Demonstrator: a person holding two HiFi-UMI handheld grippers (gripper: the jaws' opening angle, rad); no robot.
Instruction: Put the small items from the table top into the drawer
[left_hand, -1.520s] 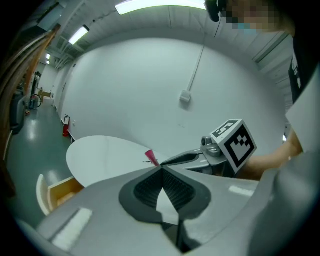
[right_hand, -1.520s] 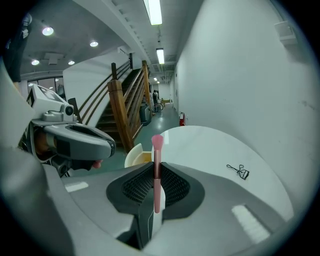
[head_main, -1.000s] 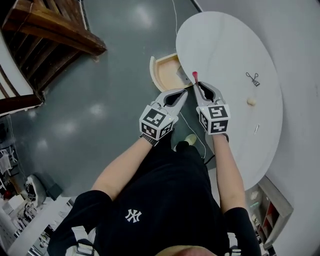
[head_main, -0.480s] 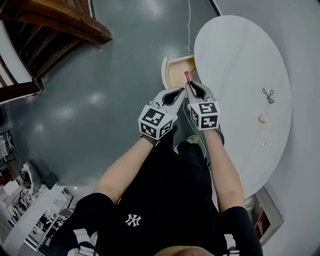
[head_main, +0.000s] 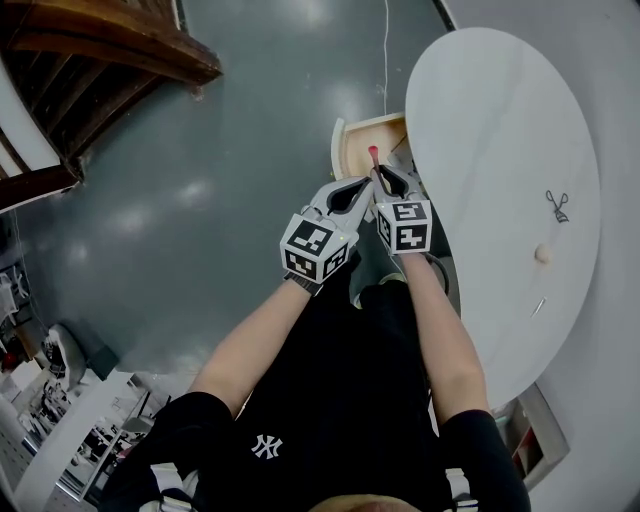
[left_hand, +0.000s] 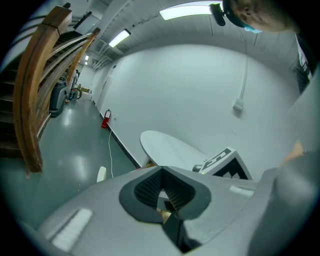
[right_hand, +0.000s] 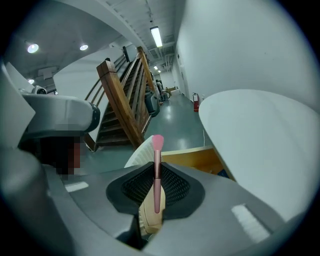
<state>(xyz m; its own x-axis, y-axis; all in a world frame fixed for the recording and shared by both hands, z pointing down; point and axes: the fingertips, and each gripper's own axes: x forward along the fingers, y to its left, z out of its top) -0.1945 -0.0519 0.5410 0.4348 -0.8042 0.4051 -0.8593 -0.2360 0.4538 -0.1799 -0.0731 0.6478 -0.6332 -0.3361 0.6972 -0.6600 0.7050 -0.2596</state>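
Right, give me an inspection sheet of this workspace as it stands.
Surface: white oval table, mostly bare.
Job's things: pink-tipped brush held near the open drawer; scissor-like metal tool, round beige piece and thin pale stick lie apart on the table.
Clutter: nothing seen.
Grippers: right gripper fingers closed on the brush; left gripper fingers together, empty.
Cables: thin white cable on the floor beyond the drawer.
Surroundings: grey floor, wooden staircase.
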